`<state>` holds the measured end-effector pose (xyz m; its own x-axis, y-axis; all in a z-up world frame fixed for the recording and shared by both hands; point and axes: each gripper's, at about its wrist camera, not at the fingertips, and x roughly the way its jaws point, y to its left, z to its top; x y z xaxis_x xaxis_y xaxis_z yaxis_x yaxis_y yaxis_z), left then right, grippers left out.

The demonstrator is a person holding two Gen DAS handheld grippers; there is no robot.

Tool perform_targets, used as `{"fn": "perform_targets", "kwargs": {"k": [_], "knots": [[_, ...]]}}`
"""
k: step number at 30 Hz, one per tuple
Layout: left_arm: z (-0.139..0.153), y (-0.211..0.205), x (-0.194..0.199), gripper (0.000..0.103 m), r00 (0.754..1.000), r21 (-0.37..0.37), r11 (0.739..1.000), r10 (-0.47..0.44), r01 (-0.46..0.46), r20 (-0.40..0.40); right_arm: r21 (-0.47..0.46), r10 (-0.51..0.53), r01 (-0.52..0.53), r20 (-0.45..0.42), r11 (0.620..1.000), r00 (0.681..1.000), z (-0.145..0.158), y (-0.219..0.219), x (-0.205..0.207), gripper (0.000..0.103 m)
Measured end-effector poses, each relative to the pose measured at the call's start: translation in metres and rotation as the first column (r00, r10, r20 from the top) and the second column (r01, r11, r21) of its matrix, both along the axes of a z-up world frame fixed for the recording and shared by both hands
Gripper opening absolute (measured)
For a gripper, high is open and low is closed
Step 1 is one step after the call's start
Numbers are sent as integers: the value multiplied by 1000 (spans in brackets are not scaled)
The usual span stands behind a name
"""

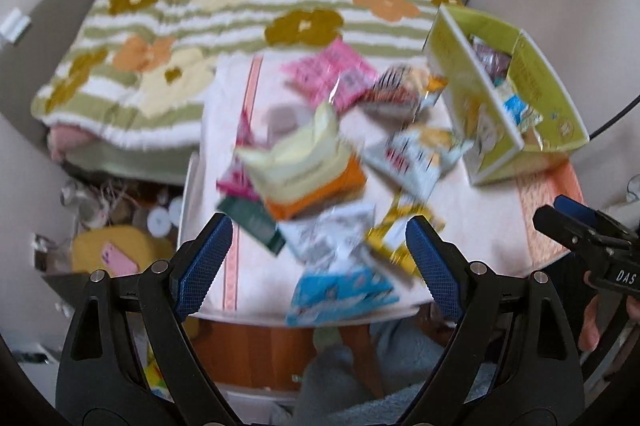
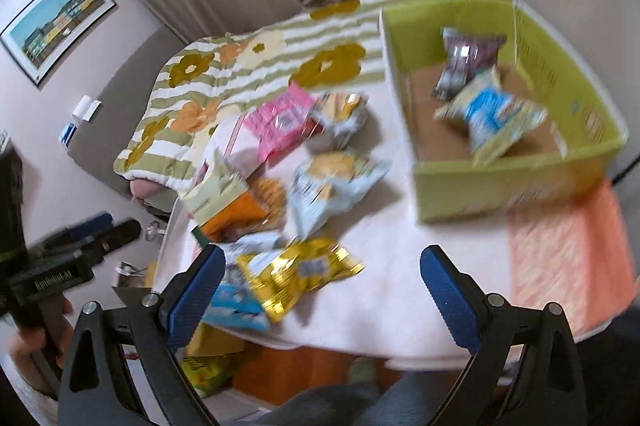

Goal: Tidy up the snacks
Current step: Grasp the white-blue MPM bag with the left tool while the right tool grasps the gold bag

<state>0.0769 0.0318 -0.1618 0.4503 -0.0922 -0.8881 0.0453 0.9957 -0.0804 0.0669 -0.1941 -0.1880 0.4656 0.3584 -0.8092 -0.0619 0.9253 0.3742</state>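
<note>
We hold the left gripper low at the near edge of the table, its two blue fingers spread wide with nothing between them, above the near part of the snack pile. The right gripper is also wide apart and empty, hovering over the near edge; a gold packet lies just beyond its left finger. In the left wrist view the right gripper appears at the right edge, and there we cannot tell how its fingers stand. The snacks lie in a loose heap on the white cloth: a pink packet at the far side, an orange box in the middle, a blue packet at the near edge. The green box stands at the far right with a blue-and-white packet and a dark packet inside. A flowered blanket lies far left. The pictures are blurred.
</note>
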Motion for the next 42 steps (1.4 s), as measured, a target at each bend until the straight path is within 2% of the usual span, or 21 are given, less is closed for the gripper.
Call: {"fn": "perform_targets", "kwargs": {"k": [4, 8, 16, 21, 31, 34, 42], "knots": [[-38, 15, -5, 87, 996, -71, 997, 13, -19, -88, -14, -66, 65, -83, 998, 994, -23, 16, -2, 97], [-70, 10, -6, 87, 989, -137, 990, 18, -39, -149, 13, -122, 126, -154, 992, 980, -42, 21, 4, 97], [-115, -6, 8, 87, 977, -140, 988, 41, -72, -209, 73, -163, 191, -286, 979, 944, -80, 30, 33, 97], [-137, -14, 14, 87, 969, -117, 991, 38, -68, -244, 67, -125, 154, -323, 986, 938, -97, 42, 43, 97], [-149, -18, 21, 86, 968, -98, 994, 25, -51, -251, 112, -116, 171, -384, 979, 916, -115, 51, 58, 97], [-154, -17, 22, 75, 966, -127, 991, 13, -48, -260, 111, -116, 172, -392, 979, 912, -118, 50, 60, 97], [-150, -11, 17, 61, 973, -142, 989, 8, -42, -233, 122, -116, 181, -411, 976, 904, -123, 53, 62, 95]]}}
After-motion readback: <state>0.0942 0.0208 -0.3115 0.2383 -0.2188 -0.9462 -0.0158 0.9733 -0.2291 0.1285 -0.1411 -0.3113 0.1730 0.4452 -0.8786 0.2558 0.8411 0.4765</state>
